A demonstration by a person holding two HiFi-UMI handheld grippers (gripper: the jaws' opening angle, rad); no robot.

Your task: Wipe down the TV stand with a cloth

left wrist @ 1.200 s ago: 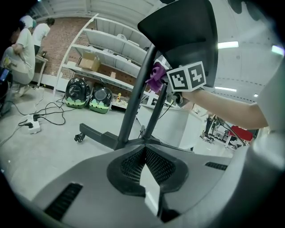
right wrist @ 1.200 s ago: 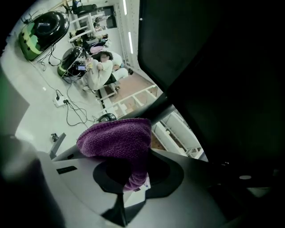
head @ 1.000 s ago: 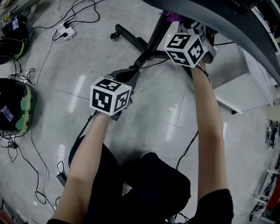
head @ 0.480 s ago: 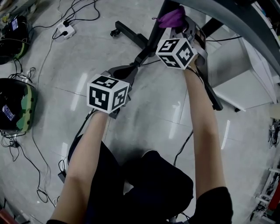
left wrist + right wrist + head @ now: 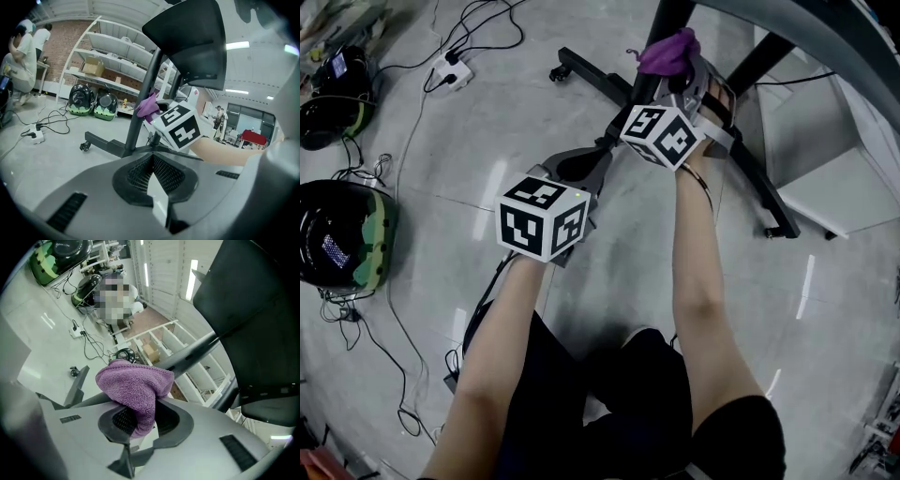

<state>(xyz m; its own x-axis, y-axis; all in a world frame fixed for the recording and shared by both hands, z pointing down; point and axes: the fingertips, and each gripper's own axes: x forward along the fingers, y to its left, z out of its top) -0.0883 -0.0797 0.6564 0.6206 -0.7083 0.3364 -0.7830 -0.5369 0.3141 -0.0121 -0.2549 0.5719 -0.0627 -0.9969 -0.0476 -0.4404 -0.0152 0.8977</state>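
Two grippers are out in front of me, low over the grey floor (image 5: 412, 159). My right gripper (image 5: 682, 73) (image 5: 136, 420) is clamped on the purple cloth (image 5: 667, 52) (image 5: 133, 385): its own view shows the cloth bunched between the jaws, with a rounded wad bulging out past the tips. The head view and the left gripper view both put that wad against the black pole (image 5: 667, 13) (image 5: 143, 98) of the TV stand, on the lower part of the pole, a little above where the legs spread out. One leg (image 5: 591, 80) runs off to the left and ends in a castor; another goes right, under my right forearm.

My left gripper (image 5: 581, 165) (image 5: 152, 161) is clenched on nothing, its mesh pads meeting at the tips. It hangs just left of the right one and nearer to me, clear of the stand, pointing at the foot of the pole.

Above, the dark back of the screen (image 5: 192, 42) tops the pole. A white power strip (image 5: 450, 67) with black cables lies on the floor well to the left, and white shelves (image 5: 117, 65) stand behind the stand
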